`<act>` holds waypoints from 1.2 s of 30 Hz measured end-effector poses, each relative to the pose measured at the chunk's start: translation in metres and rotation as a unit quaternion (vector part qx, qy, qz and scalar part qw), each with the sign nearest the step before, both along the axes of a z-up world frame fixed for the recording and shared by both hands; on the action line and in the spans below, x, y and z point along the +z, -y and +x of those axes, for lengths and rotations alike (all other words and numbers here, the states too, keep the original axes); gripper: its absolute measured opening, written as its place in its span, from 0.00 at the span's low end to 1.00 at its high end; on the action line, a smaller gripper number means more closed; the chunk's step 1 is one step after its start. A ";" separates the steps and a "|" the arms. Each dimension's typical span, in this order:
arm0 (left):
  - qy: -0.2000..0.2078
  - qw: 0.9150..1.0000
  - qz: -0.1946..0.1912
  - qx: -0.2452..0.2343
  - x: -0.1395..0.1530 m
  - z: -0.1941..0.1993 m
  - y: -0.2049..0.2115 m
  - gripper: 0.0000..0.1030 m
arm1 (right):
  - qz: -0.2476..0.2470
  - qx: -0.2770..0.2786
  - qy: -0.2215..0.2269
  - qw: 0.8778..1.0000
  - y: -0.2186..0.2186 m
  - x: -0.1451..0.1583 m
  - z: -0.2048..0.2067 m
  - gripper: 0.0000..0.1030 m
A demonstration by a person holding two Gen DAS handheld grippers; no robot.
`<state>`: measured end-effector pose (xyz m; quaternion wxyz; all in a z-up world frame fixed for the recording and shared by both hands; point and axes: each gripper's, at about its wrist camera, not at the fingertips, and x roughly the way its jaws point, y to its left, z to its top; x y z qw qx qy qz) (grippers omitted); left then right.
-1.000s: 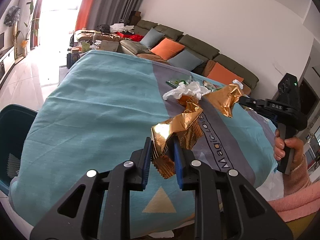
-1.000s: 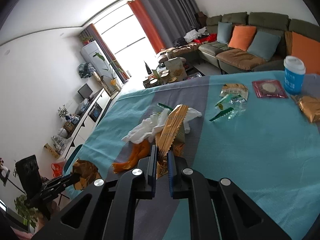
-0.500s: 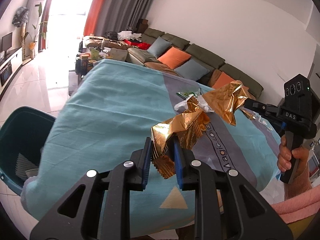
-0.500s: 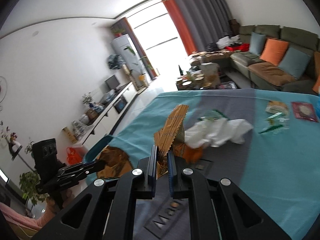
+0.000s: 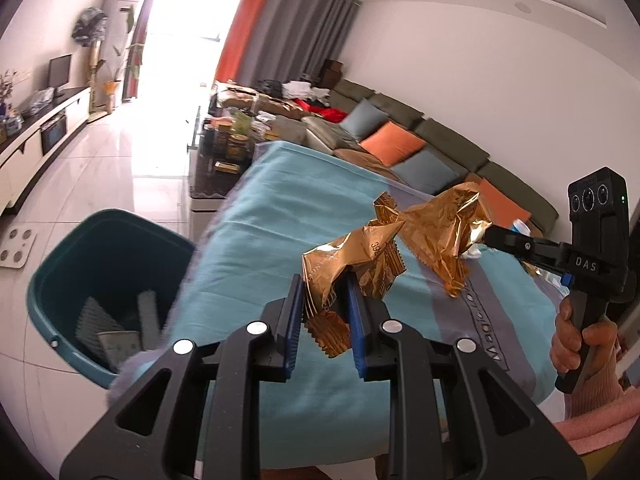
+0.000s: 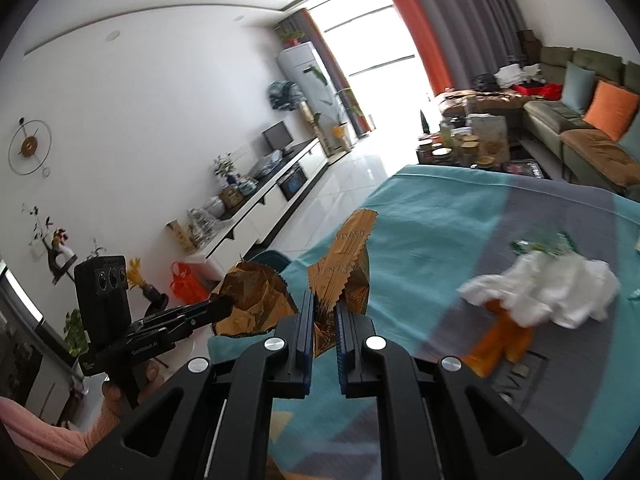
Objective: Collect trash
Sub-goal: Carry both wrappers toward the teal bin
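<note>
Bin [image 5: 60, 280] on floor left of table [image 5: 280, 216], tissue wad [image 6: 552, 292] on table, sofa [image 5: 440, 136] behind

Both wrappers [image 5: 352, 264] [image 5: 444, 220] now nearer the bin [image 5: 80, 248].

A crumpled gold wrapper [image 5: 352, 264] is clamped between the blue-padded fingers [image 5: 291, 320] of the left gripper [image 5: 322, 320]. A second gold wrapper [image 5: 440, 228] is held by the right gripper [image 5: 486, 236], gripped by a hand [image 5: 580, 340] at the right edge. Both wrappers are suspended above the teal-covered surface [image 5: 272, 232]. A teal bin [image 5: 108, 280] containing trash is located on the floor beside the surface, at lower left.
</note>
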<state>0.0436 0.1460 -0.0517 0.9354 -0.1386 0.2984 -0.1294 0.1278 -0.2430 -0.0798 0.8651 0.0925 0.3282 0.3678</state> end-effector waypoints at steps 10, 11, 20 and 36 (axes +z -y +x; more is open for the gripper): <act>0.003 0.998 0.000 0.066 0.006 -0.012 -0.045 0.21 | -0.002 0.057 -0.005 0.998 -0.057 0.001 0.014 0.08; 0.003 0.997 0.000 0.077 0.007 -0.014 -0.051 0.21 | -0.003 0.065 -0.006 0.998 -0.062 0.001 0.018 0.08; -0.005 0.991 0.000 0.136 0.003 -0.023 -0.094 0.21 | -0.012 0.107 -0.016 0.994 -0.111 0.000 0.032 0.08; -0.044 0.980 -0.007 0.196 -0.022 -0.020 -0.141 0.21 | -0.050 0.136 -0.035 0.989 -0.174 -0.017 0.053 0.08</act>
